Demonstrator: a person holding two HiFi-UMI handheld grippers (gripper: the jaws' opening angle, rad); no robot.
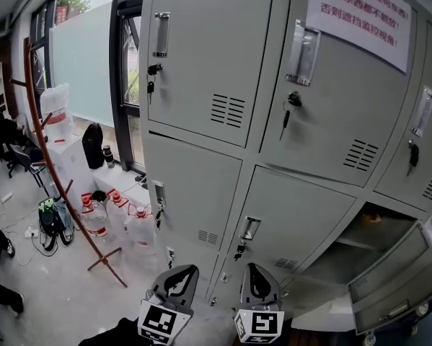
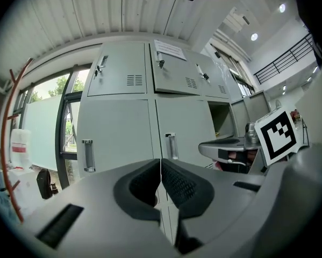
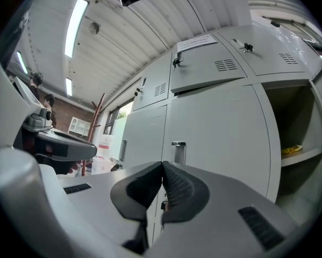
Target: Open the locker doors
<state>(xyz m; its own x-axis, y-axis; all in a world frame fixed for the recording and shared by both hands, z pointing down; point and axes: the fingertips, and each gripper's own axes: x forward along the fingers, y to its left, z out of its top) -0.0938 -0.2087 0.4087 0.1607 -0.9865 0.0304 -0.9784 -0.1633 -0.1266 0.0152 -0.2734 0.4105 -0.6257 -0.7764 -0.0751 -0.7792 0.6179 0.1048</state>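
Grey jaws noted pressed together and empty on both the left gripper (image 1: 178,274) and the right gripper (image 1: 254,271). Just beyond, the lower locker doors (image 1: 288,215) are shut; the lower-right door (image 1: 392,276) hangs open. Upper doors (image 1: 208,56) are closed, farther off. Risk judged: closed tips may skid off the recessed handle (image 1: 249,228), or its key (image 1: 239,249) may be knocked.
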